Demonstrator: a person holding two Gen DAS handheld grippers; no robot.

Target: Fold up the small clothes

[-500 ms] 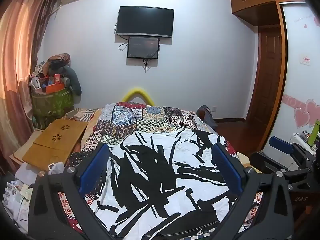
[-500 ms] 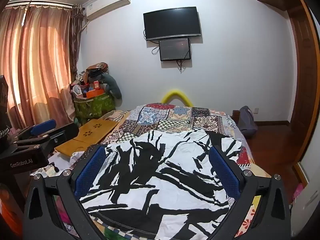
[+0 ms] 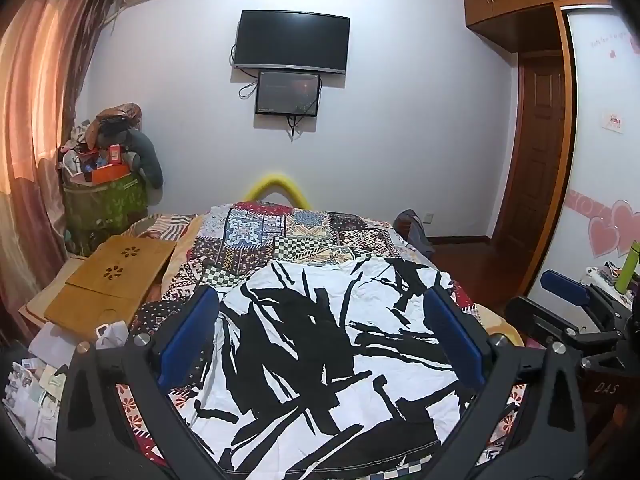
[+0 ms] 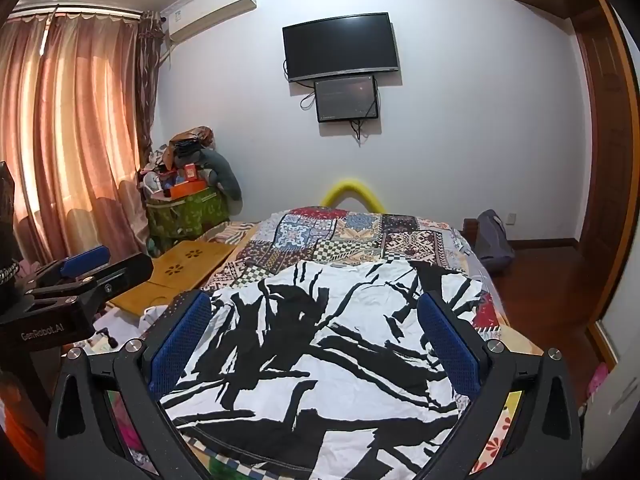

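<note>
Left wrist view looks along the left tongs (image 3: 320,320), whose blue-padded fingers (image 3: 188,336) stand spread wide apart with nothing between them, hovering above a white cotton garment with bold black brush-stroke print (image 3: 320,360). That garment lies spread flat on the near end of a bed covered by a multicoloured patchwork quilt (image 3: 288,232). At the right edge the right tongs (image 3: 568,292) show from the side, beside the bed. A bamboo folding lap tray (image 3: 116,276) rests left of the quilt, and a dark flat television (image 3: 292,42) hangs on the far wall. Right wrist view shows the right tongs (image 4: 316,328) likewise released, their blue textured fingers (image 4: 448,344) wide apart above the same black-and-white garment (image 4: 320,360), touching none of it. The cloth lies slightly wrinkled, its far edge reaching onto the patchwork quilt (image 4: 332,236). At the left edge the left tongs (image 4: 80,276) appear side-on, off the bed, in front of the peach curtains (image 4: 72,132).
</note>
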